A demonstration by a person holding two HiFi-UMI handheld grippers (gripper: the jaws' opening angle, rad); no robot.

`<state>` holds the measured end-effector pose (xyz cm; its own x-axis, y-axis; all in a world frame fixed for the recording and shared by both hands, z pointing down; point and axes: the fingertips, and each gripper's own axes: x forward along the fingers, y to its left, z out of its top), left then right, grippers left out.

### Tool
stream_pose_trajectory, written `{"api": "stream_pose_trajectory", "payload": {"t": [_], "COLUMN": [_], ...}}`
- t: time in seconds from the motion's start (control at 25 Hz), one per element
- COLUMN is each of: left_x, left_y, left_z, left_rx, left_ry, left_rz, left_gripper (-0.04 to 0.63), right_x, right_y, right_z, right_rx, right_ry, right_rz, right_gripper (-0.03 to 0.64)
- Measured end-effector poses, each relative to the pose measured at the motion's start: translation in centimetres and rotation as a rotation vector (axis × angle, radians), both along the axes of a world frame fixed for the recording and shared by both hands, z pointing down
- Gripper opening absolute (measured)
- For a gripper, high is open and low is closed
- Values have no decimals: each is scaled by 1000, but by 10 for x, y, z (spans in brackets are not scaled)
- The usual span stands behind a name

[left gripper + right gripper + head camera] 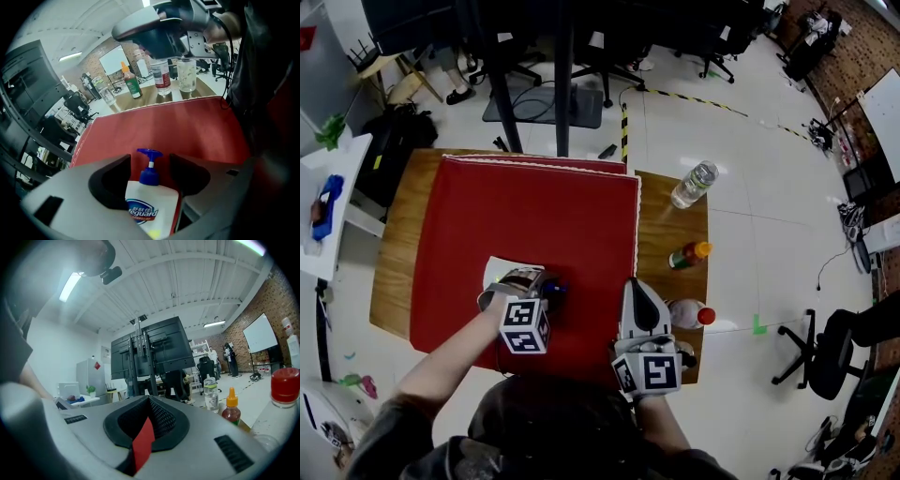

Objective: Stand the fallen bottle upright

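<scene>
We find the left tool [150, 164] open, its jaws either side of the hand-soap pump bottle [151, 206], which lies flat on the red cloth [178, 126]; the pads appear clear of it. We advise closing on the white body below the blue pump, then turning it base-down. The right tool [149, 420], just beside, is closed and empty. Beyond, on bare desk [661, 225], a red-capped bottle [687, 314], a sauce bottle [689, 254] and a water bottle [694, 184] obstruct nothing.

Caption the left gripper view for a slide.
Left gripper, fingers open, straddles the white pump bottle lying on the red cloth.
</scene>
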<state>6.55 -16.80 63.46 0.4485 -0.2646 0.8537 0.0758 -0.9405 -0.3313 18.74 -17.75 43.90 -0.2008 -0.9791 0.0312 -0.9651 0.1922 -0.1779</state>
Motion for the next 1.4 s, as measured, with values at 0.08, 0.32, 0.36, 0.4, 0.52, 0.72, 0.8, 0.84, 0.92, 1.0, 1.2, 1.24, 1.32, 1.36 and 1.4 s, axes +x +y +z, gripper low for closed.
{"api": "stream_pose_trajectory", "payload": {"t": [0.08, 0.32, 0.36, 0.4, 0.52, 0.72, 0.8, 0.84, 0.92, 1.0, 1.2, 1.24, 1.32, 1.36, 1.4], "left_x": [1, 6, 7, 8, 11, 16, 16, 16, 17, 17, 23, 24, 24, 24, 23], "left_y": [0, -2, -2, -2, -5, -7, -8, -9, -9, -8, -6, -6, -4, -3, -2], "left_z": [7, 20, 21, 23, 28, 32, 36, 38, 39, 40, 45, 45, 46, 46, 46], "left_rx": [-20, -60, -65, -69, -83, -78, -69, -68, -78, -90, -100, -100, -105, -110, -114], "left_ry": [-21, -51, -59, -69, -86, -117, -140, -149, -165, -182, -247, -264, -292, -302, -309], "left_rz": [12, 26, 33, 41, 51, 80, 99, 106, 115, 125, 168, 177, 191, 198, 205], "left_gripper": [298, 298, 298, 298, 298, 298, 298, 298, 299, 298, 275, 264, 258, 252, 244], "right_x": [1, -8, -8, -7, -5, -1, -1, -1, -1, -1, 2, 2, 2, 2, 2], "right_y": [-1, 0, 0, 0, -2, -5, -6, -6, -7, -7, -11, -12, -13, -13, -13], "right_z": [1, -2, -1, 0, 3, 4, 5, 5, 6, 7, 11, 11, 10, 10, 10], "right_rx": [-1, -16, -20, -23, -29, -33, -35, -36, -37, -37, -39, -39, -41, -40, -39], "right_ry": [0, 12, 9, 6, 2, -2, -2, -2, -3, -4, -10, -10, -8, -9, -11], "right_rz": [2, -27, -26, -25, -23, -20, -18, -18, -17, -17, -13, -13, -13, -12, -9], "right_gripper": [12, 14, 13, 13, 14, 13, 14, 13, 13, 14, 13, 13, 13, 12, 13]}}
